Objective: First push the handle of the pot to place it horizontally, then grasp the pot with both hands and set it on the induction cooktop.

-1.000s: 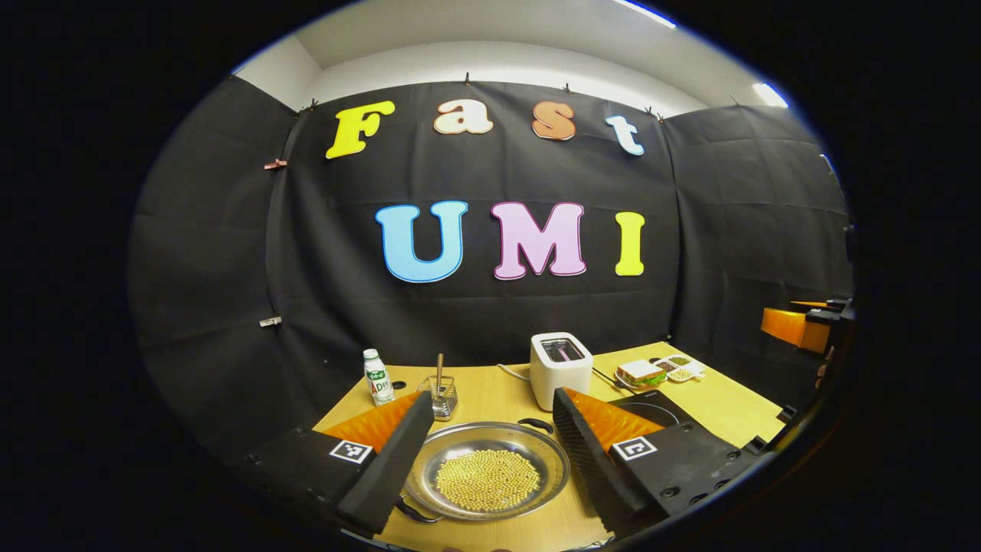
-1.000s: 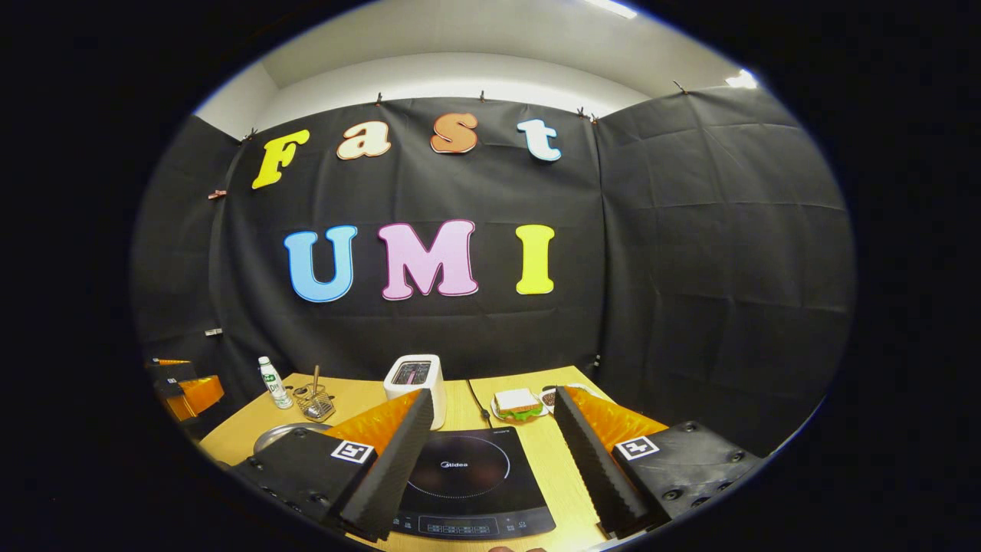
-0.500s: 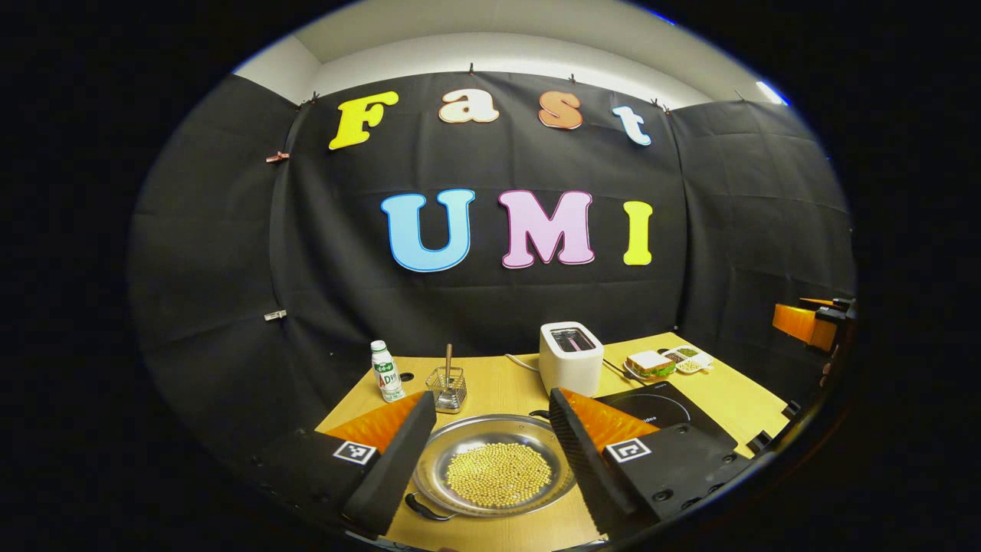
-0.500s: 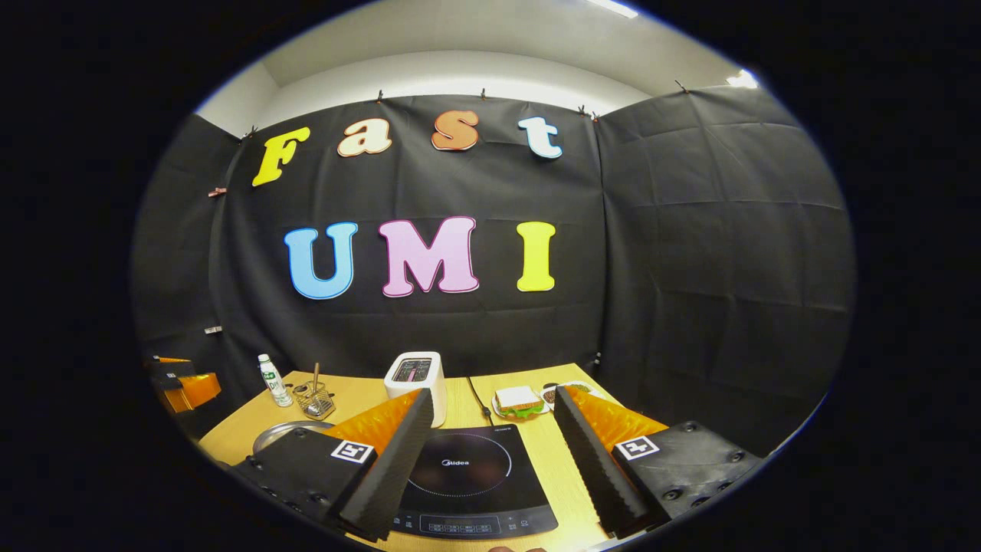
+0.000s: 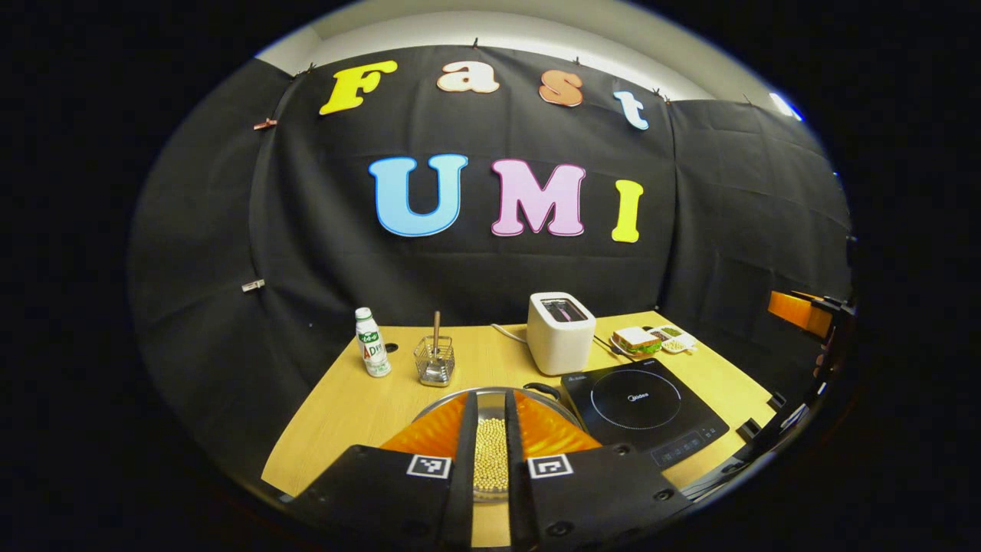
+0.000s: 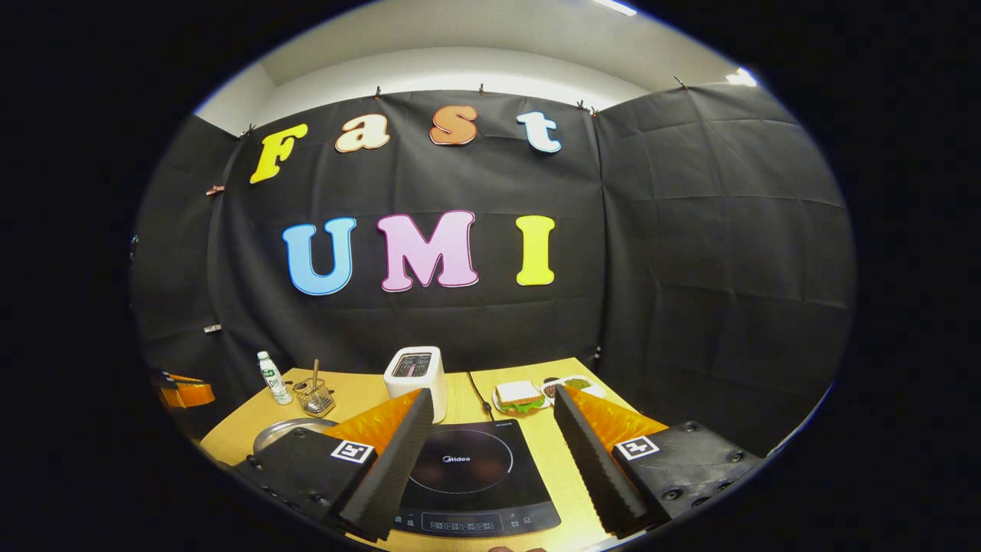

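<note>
Wooden table (image 5: 345, 406) carries everything, seen in both views.

Induction cooktop (image 5: 642, 410) — flat black slab, right of centre in the left gripper view; in the right gripper view it lies directly ahead between that gripper's fingers, bare on top.

Pot (image 5: 490, 448) — shallow steel pan, a bed of yellow beans (image 5: 490, 460) inside, sitting on the table just left of the cooktop. One dark loop handle (image 5: 542, 389) shows at its far rim, on the side toward the cooktop; the near handle is hidden behind the fingers. In the right gripper view a sliver of its rim shows at (image 6: 287, 429), left of the cooktop.

Left gripper (image 5: 490, 468): fingers drawn nearly together, only a narrow slot between them, poised over the pot with beans visible through the slot. Clasping nothing that I can make out.

Right gripper (image 6: 490, 460): fingers spread wide, nothing between them, held above the cooktop's near edge.

White toaster (image 5: 561, 332) behind the cooktop, cord trailing. Sandwich on a plate (image 5: 634, 341) at far right. Wire basket (image 5: 434, 360) with a stick standing in it. Small bottle (image 5: 372, 353) at far left.
</note>
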`<state>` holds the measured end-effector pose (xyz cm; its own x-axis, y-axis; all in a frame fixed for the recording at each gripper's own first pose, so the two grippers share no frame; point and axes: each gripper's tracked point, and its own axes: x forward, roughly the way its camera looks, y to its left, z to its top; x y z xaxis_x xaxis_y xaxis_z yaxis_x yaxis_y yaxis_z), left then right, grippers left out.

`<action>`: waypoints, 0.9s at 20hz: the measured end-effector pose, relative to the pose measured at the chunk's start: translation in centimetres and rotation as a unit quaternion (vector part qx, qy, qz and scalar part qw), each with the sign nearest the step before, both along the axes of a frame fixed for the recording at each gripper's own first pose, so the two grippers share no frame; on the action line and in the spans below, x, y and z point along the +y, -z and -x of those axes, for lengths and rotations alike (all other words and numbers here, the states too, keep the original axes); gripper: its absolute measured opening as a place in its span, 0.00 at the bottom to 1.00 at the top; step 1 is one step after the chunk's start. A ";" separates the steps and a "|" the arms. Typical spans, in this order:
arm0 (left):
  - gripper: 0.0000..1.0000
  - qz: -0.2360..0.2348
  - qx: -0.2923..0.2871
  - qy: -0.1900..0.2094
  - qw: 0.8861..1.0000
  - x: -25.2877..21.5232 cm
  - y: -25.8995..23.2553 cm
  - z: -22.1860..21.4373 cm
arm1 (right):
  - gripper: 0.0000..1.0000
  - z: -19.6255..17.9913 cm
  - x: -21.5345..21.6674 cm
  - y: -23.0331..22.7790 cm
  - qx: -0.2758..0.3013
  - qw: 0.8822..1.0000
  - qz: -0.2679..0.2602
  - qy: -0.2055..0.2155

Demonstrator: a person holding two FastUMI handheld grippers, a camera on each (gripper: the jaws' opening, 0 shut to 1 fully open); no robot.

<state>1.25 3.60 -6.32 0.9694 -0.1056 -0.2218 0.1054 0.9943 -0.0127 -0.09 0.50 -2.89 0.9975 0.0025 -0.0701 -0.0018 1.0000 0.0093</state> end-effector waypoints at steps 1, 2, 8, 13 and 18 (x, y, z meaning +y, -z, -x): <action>0.16 0.003 0.011 0.000 1.000 0.4 0.5 0.0 | 0.98 0.0 0.1 0.0 0.001 1.000 0.001 -0.001; 0.13 0.005 0.020 -0.003 1.000 0.8 1.2 -0.1 | 0.98 -0.1 0.2 0.1 0.002 1.000 0.002 -0.002; 0.05 0.013 0.068 0.039 0.997 1.1 4.7 0.3 | 0.98 0.0 1.4 0.6 0.010 1.000 0.000 -0.010; 0.05 0.008 0.135 0.058 0.989 1.7 9.5 0.6 | 0.99 0.1 1.8 0.9 0.017 1.000 -0.002 -0.012; 0.05 0.022 0.192 0.074 0.978 1.9 13.7 1.1 | 0.98 0.6 1.5 1.9 0.029 1.000 0.001 -0.010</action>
